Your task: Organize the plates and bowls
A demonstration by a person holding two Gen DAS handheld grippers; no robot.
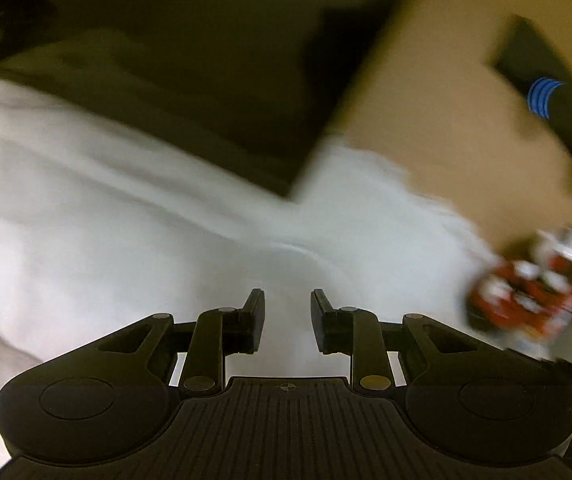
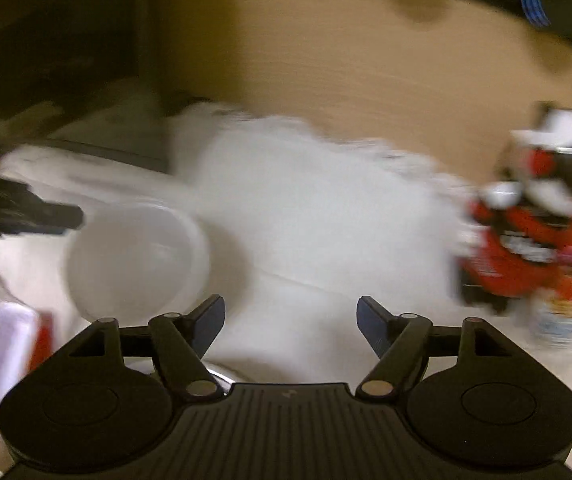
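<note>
Both views are blurred by motion. A white bowl [image 2: 134, 256] sits on the white cloth [image 2: 305, 208], left of and ahead of my right gripper [image 2: 290, 322], which is open and empty. My left gripper [image 1: 287, 320] is open with a narrow gap, empty, above the white cloth [image 1: 106, 208]; a faint curved white rim [image 1: 309, 254] shows just ahead of its fingers. My left gripper also shows as a dark shape at the left edge of the right wrist view [image 2: 22, 212], next to the bowl.
A red, white and black packet [image 2: 525, 232] stands at the right on the cloth; it also shows in the left wrist view [image 1: 533, 288]. A tan wall [image 2: 345, 72] rises behind. A black bar with blue bands [image 1: 557, 100] runs at the upper right. A dark panel [image 1: 214, 80] stands at the back left.
</note>
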